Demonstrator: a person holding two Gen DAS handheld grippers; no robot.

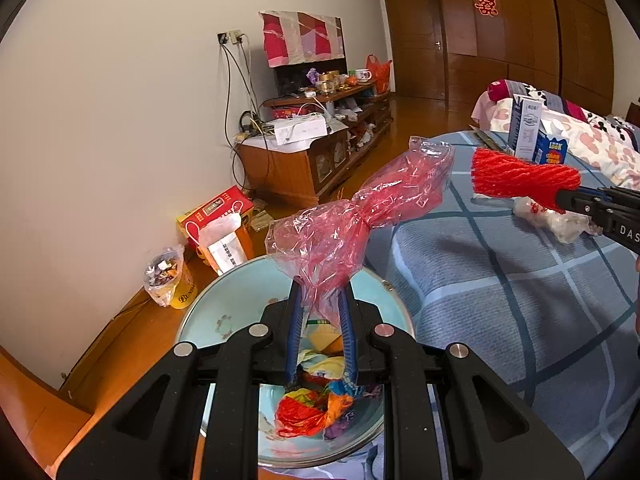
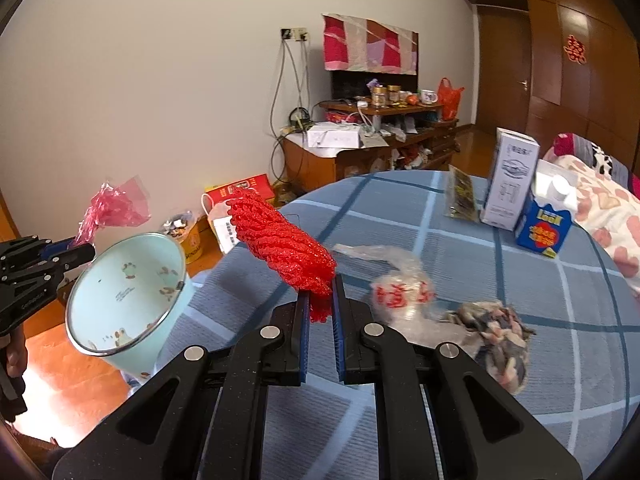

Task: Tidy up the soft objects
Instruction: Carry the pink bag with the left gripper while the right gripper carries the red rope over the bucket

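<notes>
My left gripper is shut on a crumpled red plastic bag, held above a pale blue basin that holds several colourful soft pieces. In the right wrist view the same left gripper shows at the far left with the red plastic bag over the basin. My right gripper is shut on a red foam net, raised over the blue checked table. The left wrist view shows that red net at the right. A clear printed plastic bag and a crumpled patterned cloth lie on the table.
Two cartons and a dark packet stand at the table's far side. A bed with a flowered cover is at the right. A red box and a wooden cabinet stand by the wall.
</notes>
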